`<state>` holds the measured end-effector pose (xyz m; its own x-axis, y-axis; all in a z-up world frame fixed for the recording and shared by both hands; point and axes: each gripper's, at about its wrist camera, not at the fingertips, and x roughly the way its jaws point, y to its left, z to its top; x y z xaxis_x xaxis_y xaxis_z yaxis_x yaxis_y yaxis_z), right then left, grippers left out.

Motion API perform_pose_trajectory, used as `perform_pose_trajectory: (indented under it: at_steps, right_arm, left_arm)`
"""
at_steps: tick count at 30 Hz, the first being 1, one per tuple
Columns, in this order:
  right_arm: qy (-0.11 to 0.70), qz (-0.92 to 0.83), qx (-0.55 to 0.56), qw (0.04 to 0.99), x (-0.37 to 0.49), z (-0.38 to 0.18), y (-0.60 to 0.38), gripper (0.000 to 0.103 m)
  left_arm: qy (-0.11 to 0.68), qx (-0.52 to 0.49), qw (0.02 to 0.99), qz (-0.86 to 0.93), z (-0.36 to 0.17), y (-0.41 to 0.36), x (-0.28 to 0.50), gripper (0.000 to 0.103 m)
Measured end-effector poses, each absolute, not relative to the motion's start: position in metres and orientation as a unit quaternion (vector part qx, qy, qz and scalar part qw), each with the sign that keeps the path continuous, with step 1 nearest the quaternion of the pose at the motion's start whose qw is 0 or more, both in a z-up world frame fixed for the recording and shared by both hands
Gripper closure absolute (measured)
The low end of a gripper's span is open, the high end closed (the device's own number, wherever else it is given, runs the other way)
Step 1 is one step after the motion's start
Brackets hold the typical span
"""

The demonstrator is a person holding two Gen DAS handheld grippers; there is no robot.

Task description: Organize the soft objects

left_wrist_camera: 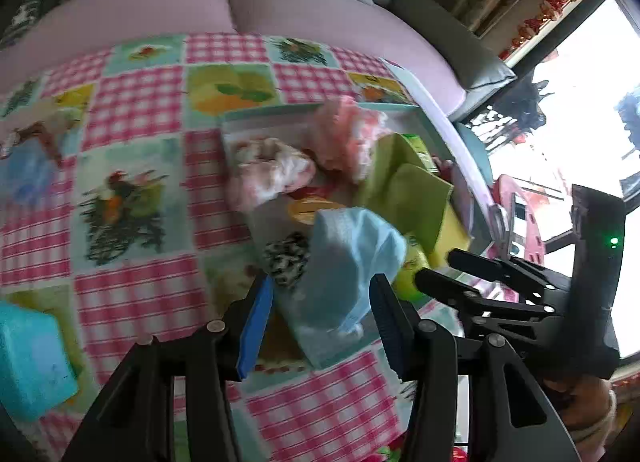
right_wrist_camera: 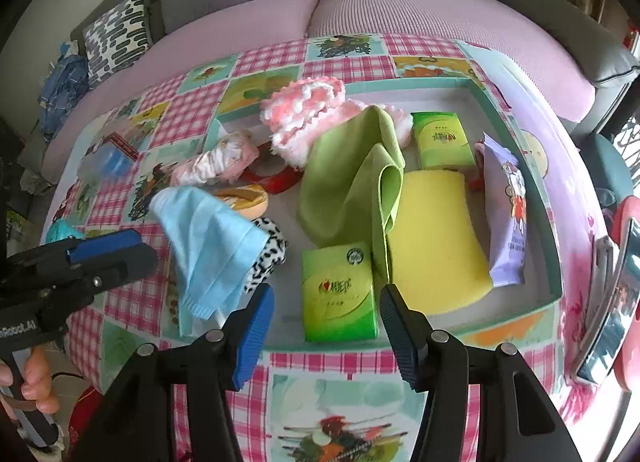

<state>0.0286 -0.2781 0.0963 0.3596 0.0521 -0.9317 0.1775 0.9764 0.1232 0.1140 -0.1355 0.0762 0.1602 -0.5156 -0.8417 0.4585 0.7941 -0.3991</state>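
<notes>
Both our claws gape, gripping nothing: left claw [left_wrist_camera: 320, 298] around the blue cloth [right_wrist_camera: 212, 250], right claw [right_wrist_camera: 326, 320] before a green packet [right_wrist_camera: 340, 294].

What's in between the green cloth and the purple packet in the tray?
The yellow sponge lies between the green cloth and the purple packet; the right wrist view shows it best.

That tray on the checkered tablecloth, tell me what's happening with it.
A person works two tools over the shallow teal tray of soft items. The left hand-held gripper is beside a light blue cloth at the tray's left edge; whether it grips it is unclear. The right hand-held gripper is open, poised over a green tissue pack. A green towel and yellow sponge lie inside.
</notes>
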Motion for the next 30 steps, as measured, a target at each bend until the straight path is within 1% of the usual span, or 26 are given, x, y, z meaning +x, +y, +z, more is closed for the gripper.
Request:
perform_pose_trajectory:
  at_steps: [7, 8, 9, 11, 14, 16, 17, 18, 30]
  right_arm:
    - [0.561, -0.040, 0.106, 0.820, 0.012, 0.103, -0.263, 0.044]
    - [0.560, -0.041, 0.107, 0.821, 0.010, 0.104, -0.261, 0.043]
    - [0.559, -0.041, 0.108, 0.821, 0.008, 0.104, -0.258, 0.038]
    - [0.557, -0.042, 0.108, 0.823, 0.003, 0.104, -0.252, 0.028]
    - [0.554, -0.045, 0.101, 0.825, -0.003, 0.104, -0.243, 0.026]
    - [0.552, -0.047, 0.097, 0.827, -0.008, 0.103, -0.236, 0.015]
    - [0.550, -0.047, 0.095, 0.829, -0.010, 0.103, -0.233, 0.003]
    - [0.548, -0.048, 0.094, 0.830, -0.011, 0.103, -0.230, 0.000]
    - [0.536, -0.050, 0.069, 0.840, -0.029, 0.107, -0.202, 0.000]
  left_arm:
    - [0.535, 0.007, 0.806, -0.254, 0.081, -0.102, 0.095, 0.050]
    - [0.532, 0.010, 0.810, -0.245, 0.081, -0.098, 0.093, 0.047]
    - [0.529, 0.015, 0.815, -0.235, 0.080, -0.094, 0.091, 0.032]
    - [0.521, 0.022, 0.827, -0.212, 0.078, -0.085, 0.084, 0.018]
    - [0.515, 0.027, 0.836, -0.185, 0.075, -0.071, 0.076, 0.018]
    - [0.509, 0.033, 0.845, -0.161, 0.073, -0.061, 0.070, 0.015]
    - [0.506, 0.036, 0.849, -0.150, 0.073, -0.058, 0.068, 0.012]
    - [0.502, 0.039, 0.853, -0.136, 0.071, -0.052, 0.066, 0.012]
    - [0.489, 0.031, 0.865, -0.105, 0.068, -0.015, 0.041, 0.012]
